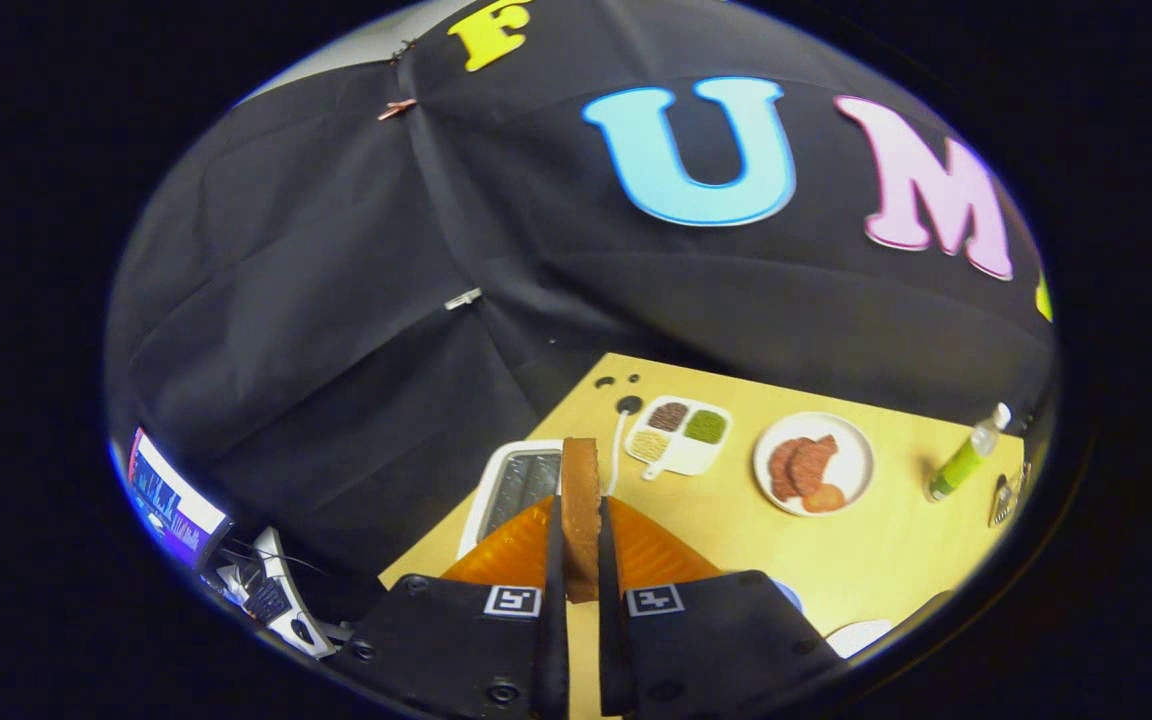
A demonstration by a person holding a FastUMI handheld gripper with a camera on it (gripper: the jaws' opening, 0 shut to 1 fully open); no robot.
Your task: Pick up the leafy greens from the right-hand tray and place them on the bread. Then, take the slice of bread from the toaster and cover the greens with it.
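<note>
**Bread slice clamped edge-on, up off the table**

Gripper [581,560] clenched on the slice of bread [581,500]; both fingers press its flat faces. Slice is upright, seen edge-on: brown crust, thin profile, faces hidden by the fingers, lower end lost between them. It sits between the fingers and sticks out past the tips toward 12 o'clock.

Toaster [516,485] just beyond at 11 o'clock, white, slot dark, near end cut off behind the left finger. Divided tray [681,437] at 1 o'clock from the slice, three pockets: brown, green, pale grains. White plate [814,462] at 2 o'clock with reddish-brown slices, can't tell what kind. Green bottle [966,455] further out at 2–3 o'clock, label too small to read. Small metal thing beside it, unclear. Something white is cut off beside the right finger, at 4 o'clock from the slice. Wooden table [896,560] under all. Square marker tags on both fingers, no readable text.
</note>
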